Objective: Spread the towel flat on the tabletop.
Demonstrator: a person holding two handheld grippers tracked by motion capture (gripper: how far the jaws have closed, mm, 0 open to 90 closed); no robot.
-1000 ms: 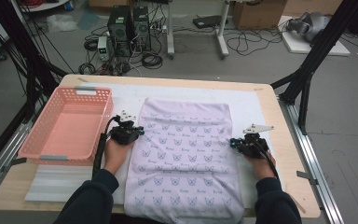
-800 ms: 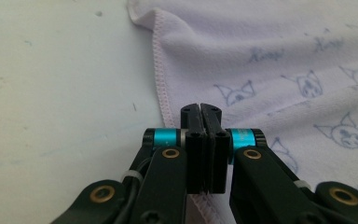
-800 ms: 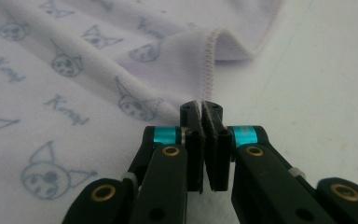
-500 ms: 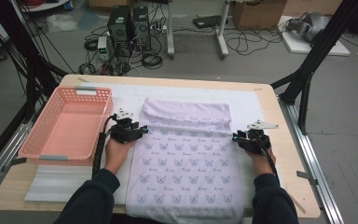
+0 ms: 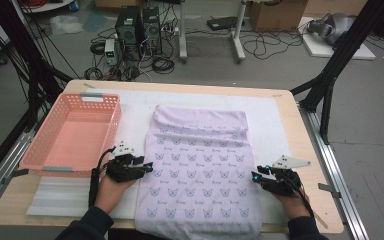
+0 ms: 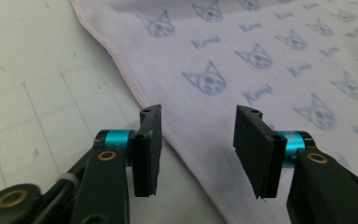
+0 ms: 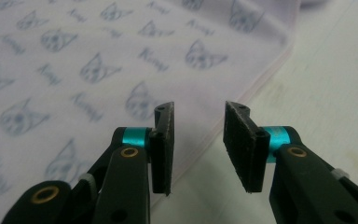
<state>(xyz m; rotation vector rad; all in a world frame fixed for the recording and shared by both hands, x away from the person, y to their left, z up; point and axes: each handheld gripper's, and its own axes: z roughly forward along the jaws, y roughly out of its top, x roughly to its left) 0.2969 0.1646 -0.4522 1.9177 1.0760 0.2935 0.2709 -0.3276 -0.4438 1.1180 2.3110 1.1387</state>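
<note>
A pale lilac cloth [image 5: 200, 165] printed with small cat faces lies flat on the middle of the table, its near end hanging over the front edge. My left gripper [image 5: 149, 169] sits at the cloth's left hem and points right. Its jaws have just been opening and now stand open, with the hem [image 6: 168, 126] running beneath the gap and nothing pinched. My right gripper [image 5: 255, 177] is at the cloth's right hem and points left. Its jaws have also just been opening, and they hover open over the hem [image 7: 242, 93], gripping nothing.
An empty pink plastic basket [image 5: 70, 135] stands on the left of the table, close to my left hand. A white foam mat [image 5: 272, 125] covers the wooden tabletop [image 5: 310, 150] under the cloth. Computer boxes, cables and black stand legs are on the floor beyond.
Both hands have slid along the cloth's side hems toward the table's front edge. Both pairs of jaws, shut earlier, now stand open.
</note>
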